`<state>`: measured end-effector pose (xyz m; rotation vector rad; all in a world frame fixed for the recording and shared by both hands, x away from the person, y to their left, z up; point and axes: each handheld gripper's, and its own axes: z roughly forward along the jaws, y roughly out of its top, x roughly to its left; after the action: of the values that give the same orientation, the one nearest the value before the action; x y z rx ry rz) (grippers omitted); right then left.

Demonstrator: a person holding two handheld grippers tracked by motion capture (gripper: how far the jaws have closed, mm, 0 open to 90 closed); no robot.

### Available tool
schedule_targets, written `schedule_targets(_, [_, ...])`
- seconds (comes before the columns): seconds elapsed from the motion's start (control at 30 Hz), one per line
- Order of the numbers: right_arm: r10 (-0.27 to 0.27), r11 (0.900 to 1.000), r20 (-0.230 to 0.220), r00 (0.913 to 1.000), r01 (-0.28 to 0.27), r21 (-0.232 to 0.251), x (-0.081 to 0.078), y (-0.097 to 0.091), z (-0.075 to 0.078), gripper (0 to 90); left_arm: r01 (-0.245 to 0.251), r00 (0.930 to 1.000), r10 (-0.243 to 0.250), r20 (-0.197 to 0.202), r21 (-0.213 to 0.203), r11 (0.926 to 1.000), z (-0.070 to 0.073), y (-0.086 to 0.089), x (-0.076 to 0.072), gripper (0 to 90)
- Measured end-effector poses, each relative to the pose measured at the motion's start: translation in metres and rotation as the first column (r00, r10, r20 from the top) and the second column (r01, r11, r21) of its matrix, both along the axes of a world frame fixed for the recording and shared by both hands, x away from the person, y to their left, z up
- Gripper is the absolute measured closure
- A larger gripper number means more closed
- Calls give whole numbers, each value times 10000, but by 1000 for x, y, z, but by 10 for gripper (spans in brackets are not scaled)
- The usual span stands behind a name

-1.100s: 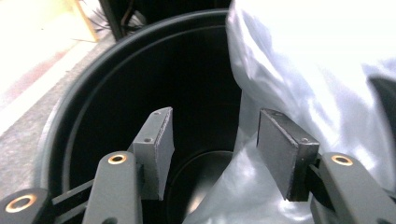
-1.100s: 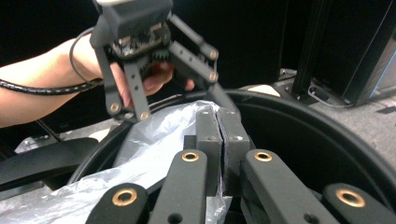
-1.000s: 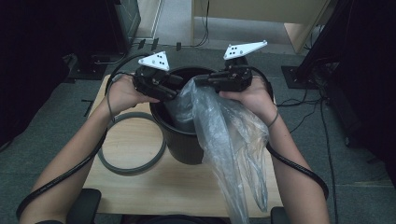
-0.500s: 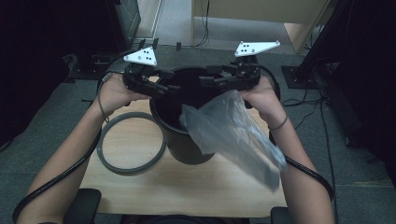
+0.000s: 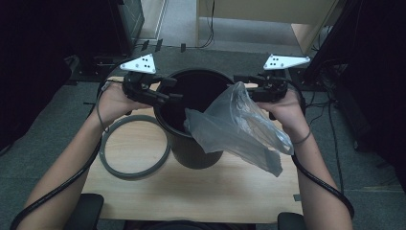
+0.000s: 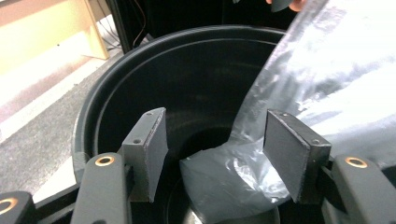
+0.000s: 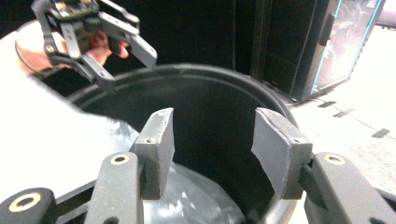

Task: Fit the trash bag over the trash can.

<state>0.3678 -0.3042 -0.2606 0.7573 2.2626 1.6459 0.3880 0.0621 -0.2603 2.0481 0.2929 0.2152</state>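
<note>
A black bin [image 5: 191, 143] stands on the wooden table [image 5: 191, 191]. A clear plastic bag [image 5: 239, 129] hangs over the bin's near right rim, one end dipping inside. My left gripper [image 5: 173, 91] hovers over the left rim, open; in its own view the left gripper [image 6: 215, 116] has bag [image 6: 327, 70] film lying low between the pads, untouched, above the bin [image 6: 140, 70]. My right gripper [image 5: 242, 82] is at the right rim. Its jaws have just been closing a little but stand open [image 7: 212, 114] on nothing, bag [image 7: 46, 140] beside them. The left gripper [image 7: 130, 72] faces it across the bin [image 7: 210, 84].
A grey ring [image 5: 134, 148] lies flat on the table left of the bin. Dark cabinets [image 5: 124, 19] and cables on the floor lie behind the table. A pale wooden desk [image 5: 268, 14] stands at the back.
The right gripper has let go of the bag top and moved right, away from the left one. The bag has slumped from a raised bunch onto the bin's rim.
</note>
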Motion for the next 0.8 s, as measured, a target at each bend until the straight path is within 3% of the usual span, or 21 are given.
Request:
schedule_targets(0.43, [-30, 9999, 124, 9999, 32, -112, -27, -23, -12, 485, 264, 9992, -287, -275, -789, 9965, -5, 6, -20, 378])
schedule_targets(0.57, [167, 9991, 243, 9996, -157, -406, -37, -27, -19, 479, 370, 9989, -391, -258, -778, 9963, -6, 5, -25, 378])
schedule_targets(0.8, [464, 9986, 249, 9986, -457, -268, -48, -26, -27, 448, 736, 9969, -754, -204, -781, 9942, -6, -2, -38, 379])
